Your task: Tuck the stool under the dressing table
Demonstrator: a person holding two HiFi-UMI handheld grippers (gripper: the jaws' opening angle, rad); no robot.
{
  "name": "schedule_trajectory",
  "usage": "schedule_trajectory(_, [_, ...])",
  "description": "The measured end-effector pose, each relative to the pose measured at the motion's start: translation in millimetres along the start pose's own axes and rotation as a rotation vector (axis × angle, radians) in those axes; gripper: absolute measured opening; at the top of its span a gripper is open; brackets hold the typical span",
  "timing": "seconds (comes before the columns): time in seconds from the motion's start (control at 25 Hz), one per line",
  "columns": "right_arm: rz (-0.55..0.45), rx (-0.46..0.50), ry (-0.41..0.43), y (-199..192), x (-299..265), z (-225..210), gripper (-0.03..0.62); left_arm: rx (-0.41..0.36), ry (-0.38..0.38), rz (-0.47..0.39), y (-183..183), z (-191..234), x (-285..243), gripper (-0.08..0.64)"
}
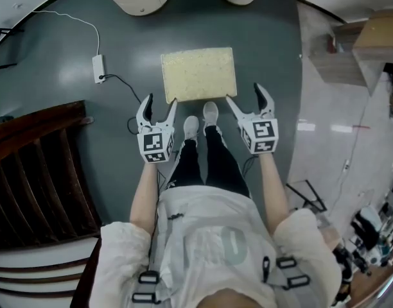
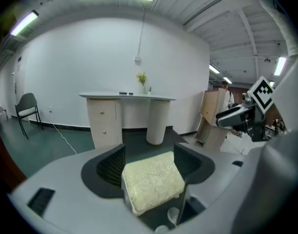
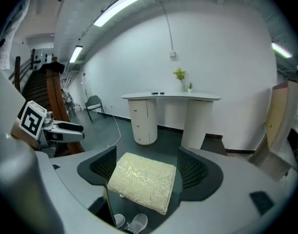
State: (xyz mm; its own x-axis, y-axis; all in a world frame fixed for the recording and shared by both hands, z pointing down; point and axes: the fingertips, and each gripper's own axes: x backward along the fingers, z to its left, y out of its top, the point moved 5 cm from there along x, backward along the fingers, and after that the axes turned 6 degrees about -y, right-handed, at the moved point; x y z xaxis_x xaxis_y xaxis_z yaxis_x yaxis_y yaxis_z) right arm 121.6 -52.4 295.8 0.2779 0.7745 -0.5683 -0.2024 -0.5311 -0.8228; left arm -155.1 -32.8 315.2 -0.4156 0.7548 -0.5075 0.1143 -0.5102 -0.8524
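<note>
One stool point(image 1: 198, 74), cream cushion up, stands on the dark green floor point(image 1: 61, 50) just ahead of the person's two shoes point(image 1: 192, 126), well short of the one dressing table point(image 3: 171, 97) on its two pedestals against the white wall. Two grippers: left gripper point(image 1: 161, 102) jaws spread wide, gripping nothing; right gripper point(image 1: 245, 95) likewise wide and empty. Both are near the stool's front corners, not touching. One chair point(image 3: 94, 104) by the wall, two little plants point(image 3: 179, 74) on the tabletop, one white adapter point(image 1: 98, 68) on the floor.

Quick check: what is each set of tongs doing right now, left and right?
Left tongs: open, holding nothing; the stool sits past the gap.
Right tongs: open, holding nothing.
</note>
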Motion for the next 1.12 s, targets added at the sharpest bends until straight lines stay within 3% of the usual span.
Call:
schedule_trajectory(0.28, [0.217, 0.146, 0.039, -128, -74, 5, 0.382, -0.102, -0.076, 0.287, -146, 19, -58, 0.310])
schedule_trajectory(0.52, [0.430, 0.157, 0.015, -242, -113, -7, 0.382, -0.040, -0.039, 0.412, -236, 50, -99, 0.310])
schedule_trajectory(0.64, [0.504, 0.148, 0.000, -279, -128, -13, 0.382, -0.080, -0.041, 0.461, -265, 63, -110, 0.310])
schedule_trajectory(0.96, [0.596, 0.153, -0.010, -330, -169, -25, 0.382, -0.147, -0.127, 0.592, -328, 62, -124, 0.310])
schedule_trajectory(1.12, [0.635, 0.169, -0.028, -348, -178, -29, 0.382, -0.136, -0.119, 0.598, -339, 61, -133, 0.310])
